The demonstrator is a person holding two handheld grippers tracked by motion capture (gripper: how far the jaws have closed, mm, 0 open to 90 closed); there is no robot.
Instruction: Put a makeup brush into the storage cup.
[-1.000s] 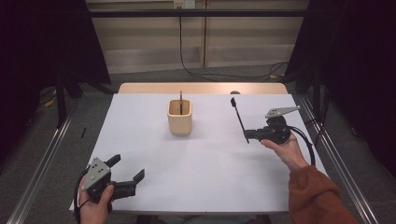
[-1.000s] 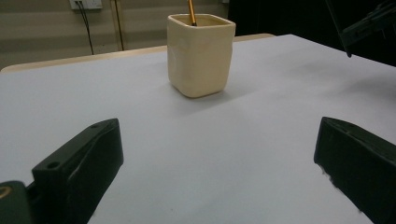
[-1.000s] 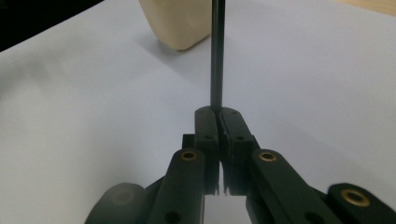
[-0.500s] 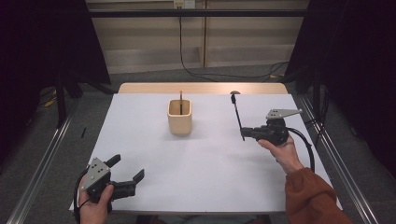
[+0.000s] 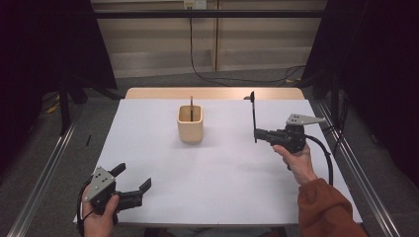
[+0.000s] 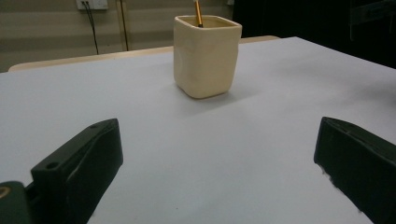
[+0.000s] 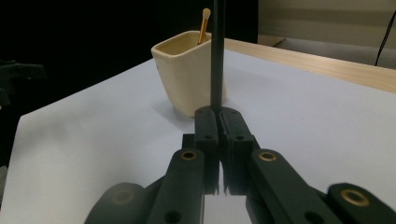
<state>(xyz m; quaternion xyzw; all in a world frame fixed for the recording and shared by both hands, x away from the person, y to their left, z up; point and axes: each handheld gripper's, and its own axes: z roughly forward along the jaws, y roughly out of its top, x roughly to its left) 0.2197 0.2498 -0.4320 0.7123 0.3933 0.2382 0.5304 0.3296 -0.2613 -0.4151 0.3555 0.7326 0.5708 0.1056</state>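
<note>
My right gripper [image 5: 256,132] clamped on a thin black stick [image 5: 253,116], held upright, off to the right of the cream cup [image 5: 190,123], well apart from it. Cup sits mid-table on the white sheet [image 5: 222,168]; a yellow-brown stick [image 7: 204,25] already stands inside. My left gripper [image 5: 134,185] near-left of cup, close to table edge, jaws wide, nothing in them.

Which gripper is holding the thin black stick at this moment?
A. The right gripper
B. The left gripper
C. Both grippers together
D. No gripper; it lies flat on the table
A: the right gripper has its jaws shut on the black stick, which stands upright above the table, while the left gripper is open and holds nothing.
</note>
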